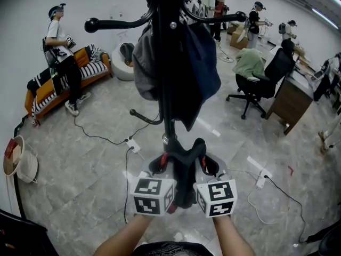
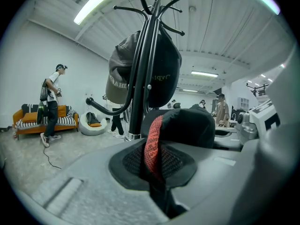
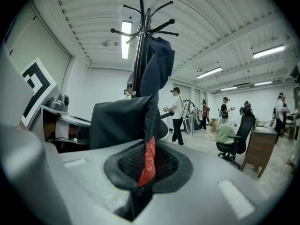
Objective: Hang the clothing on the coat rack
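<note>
Black cloth with red trim: the garment (image 1: 186,167) sits low in front of the rack (image 1: 168,63), close to its pole and well below its hooks. The left gripper (image 1: 163,163) is clamped tight on one edge and the right gripper (image 1: 204,165) is pinched closed on the other. Two grips, I'd say, to keep it spread so it can catch a hook. Up on the rack a grey piece (image 1: 143,68) and a navy piece (image 1: 206,71) already hang, so the bare hook (image 1: 114,23) looks the likely target.
</note>
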